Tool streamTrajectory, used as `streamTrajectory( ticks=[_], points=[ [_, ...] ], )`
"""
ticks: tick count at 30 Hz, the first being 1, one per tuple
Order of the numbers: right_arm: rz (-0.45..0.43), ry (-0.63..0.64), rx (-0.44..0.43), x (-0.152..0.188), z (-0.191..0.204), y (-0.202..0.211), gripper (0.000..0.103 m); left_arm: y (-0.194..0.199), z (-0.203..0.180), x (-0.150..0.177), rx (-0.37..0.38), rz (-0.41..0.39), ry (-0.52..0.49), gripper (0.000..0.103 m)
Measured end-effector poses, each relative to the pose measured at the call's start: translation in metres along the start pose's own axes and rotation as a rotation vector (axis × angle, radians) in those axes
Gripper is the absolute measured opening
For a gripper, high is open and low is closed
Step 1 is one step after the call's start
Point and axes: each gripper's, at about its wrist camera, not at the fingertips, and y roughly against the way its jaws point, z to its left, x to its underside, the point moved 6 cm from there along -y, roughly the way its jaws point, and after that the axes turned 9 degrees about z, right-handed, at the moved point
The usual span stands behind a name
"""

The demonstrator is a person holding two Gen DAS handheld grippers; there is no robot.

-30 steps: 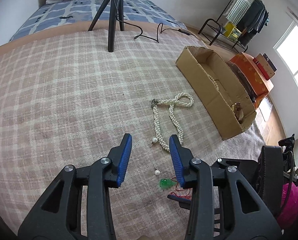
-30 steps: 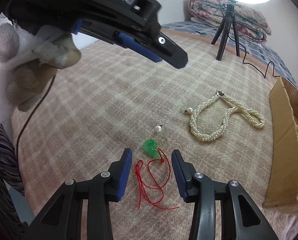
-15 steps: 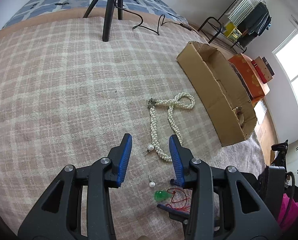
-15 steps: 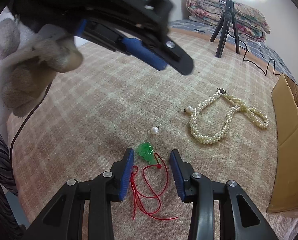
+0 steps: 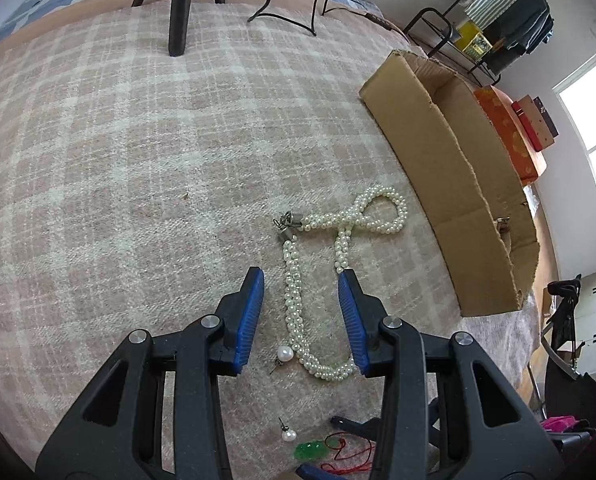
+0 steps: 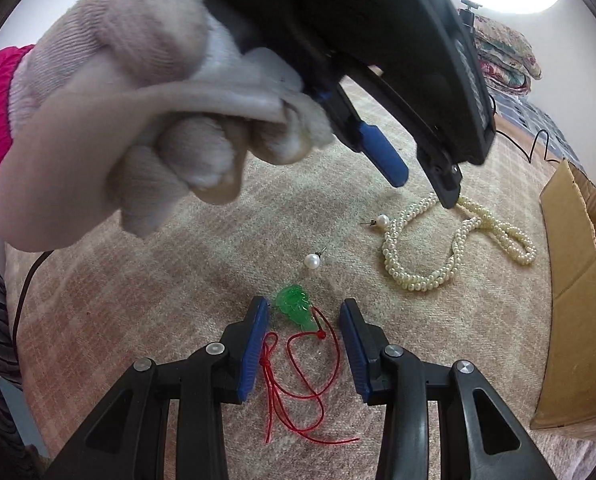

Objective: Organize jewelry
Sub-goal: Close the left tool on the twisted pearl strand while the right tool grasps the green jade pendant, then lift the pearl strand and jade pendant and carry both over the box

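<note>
Woven plaid blanket (image 5: 138,168), matt and slightly fuzzy. Glossy, smooth beads on the pearl necklace (image 5: 298,312), with a small dull metal clasp (image 5: 285,222). Shiny round pearl earring (image 6: 312,261) on a thin metal post. Translucent, glassy green pendant (image 6: 294,306) on thin, slick red cord (image 6: 298,392). Plain brown cardboard box (image 5: 450,184), matt, torn rough at the edges. Matt black plastic left gripper (image 5: 301,308) and right gripper (image 6: 303,336) with ribbed blue pads and bright metal rivets. Knitted off-white cloth glove (image 6: 130,128).
</note>
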Motion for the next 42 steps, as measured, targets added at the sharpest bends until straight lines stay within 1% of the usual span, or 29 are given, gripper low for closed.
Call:
streamTrajectory(
  ticks=[1,2,3,4,5,7,8,10,13,17,20,22,25,28,33,37,42],
  points=[
    [0.0,-0.001,0.0,0.0,0.0,0.0,0.039,-0.004,0.0,0.0,-0.017,0.012,0.0,0.039],
    [-0.001,-0.001,-0.001,0.0,0.001,0.0,0.039,-0.008,0.0,0.0,-0.039,0.019,-0.003,0.037],
    [-0.002,-0.001,-0.002,0.0,0.0,0.0,0.039,-0.011,0.001,0.0,-0.074,0.021,-0.01,0.027],
    [-0.002,-0.001,-0.001,0.001,0.001,0.0,0.039,-0.012,0.001,0.0,-0.1,0.022,-0.019,0.021],
    [-0.002,0.0,-0.001,0.001,0.0,0.0,0.039,-0.013,0.001,0.001,-0.121,0.018,-0.032,0.019],
    [-0.002,-0.001,-0.002,0.002,0.0,0.0,0.039,-0.014,0.004,0.001,-0.138,0.009,-0.03,0.009],
    [-0.003,-0.001,-0.002,0.002,0.0,0.0,0.039,-0.014,0.005,0.001,-0.142,0.005,-0.029,0.008],
    [-0.003,0.001,0.001,0.001,0.001,-0.001,0.039,-0.014,0.007,0.002,-0.132,-0.002,-0.031,0.007],
    [0.0,0.009,0.006,-0.001,0.001,-0.004,0.039,-0.013,0.007,0.003,-0.141,-0.011,-0.04,0.007],
    [0.006,0.033,0.006,-0.005,0.006,-0.006,0.034,-0.009,0.006,0.007,-0.154,-0.018,-0.051,0.006],
    [0.018,0.048,-0.017,-0.005,0.006,-0.005,0.028,-0.008,0.006,0.005,-0.148,-0.021,-0.045,0.006],
    [0.029,0.052,-0.027,-0.006,0.004,-0.005,0.021,-0.007,0.005,0.006,-0.15,-0.024,-0.044,0.006],
    [0.036,0.044,-0.057,-0.007,0.002,-0.003,0.015,-0.005,0.005,0.006,-0.157,-0.027,-0.045,0.006],
    [0.044,0.081,-0.028,-0.006,0.004,-0.006,0.015,-0.004,0.005,0.006,-0.158,-0.031,-0.046,0.006],
    [0.037,0.078,-0.012,-0.005,0.011,-0.003,0.013,0.002,0.006,0.005,-0.149,-0.046,-0.038,0.006],
    [0.023,0.052,-0.011,-0.003,0.013,0.005,0.012,0.017,0.01,0.003,-0.109,-0.075,-0.015,0.006],
    [0.0,0.029,-0.011,-0.001,0.01,0.016,0.012,0.04,0.014,0.001,-0.034,-0.111,0.029,0.006]
  ],
)
